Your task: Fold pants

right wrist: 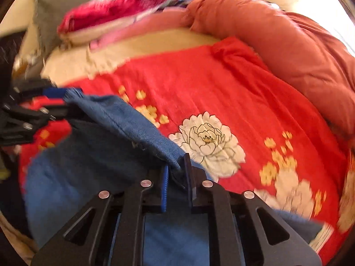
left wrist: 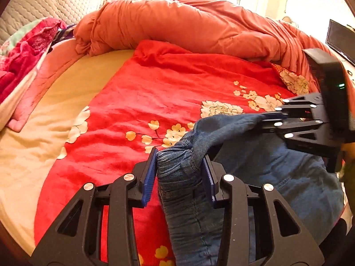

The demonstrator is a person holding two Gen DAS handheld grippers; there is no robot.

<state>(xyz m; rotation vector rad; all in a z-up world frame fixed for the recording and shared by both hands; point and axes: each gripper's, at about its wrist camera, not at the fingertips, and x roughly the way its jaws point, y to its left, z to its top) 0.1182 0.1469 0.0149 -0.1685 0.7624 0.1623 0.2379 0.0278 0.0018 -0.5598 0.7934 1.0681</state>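
I find the pants [left wrist: 277, 177], blue denim, hanging between my two grippers above the red floral blanket [left wrist: 177, 84]. The left gripper [left wrist: 179, 173] is clenched on a bunched waistband section, fabric filling the gap between its blue pads. The right gripper [right wrist: 177, 177] is clamped on a thinner edge of the same garment; its view is blurred, so finer detail is unclear. The held edge runs across from one gripper to the other, and the rest of the cloth drops toward me, below both. Ahead lies open blanket, bounded at the far side by the orange duvet [left wrist: 188, 26] and on the left by a cream sheet [left wrist: 33, 144]. I judge that laying the pants forward has ample room.
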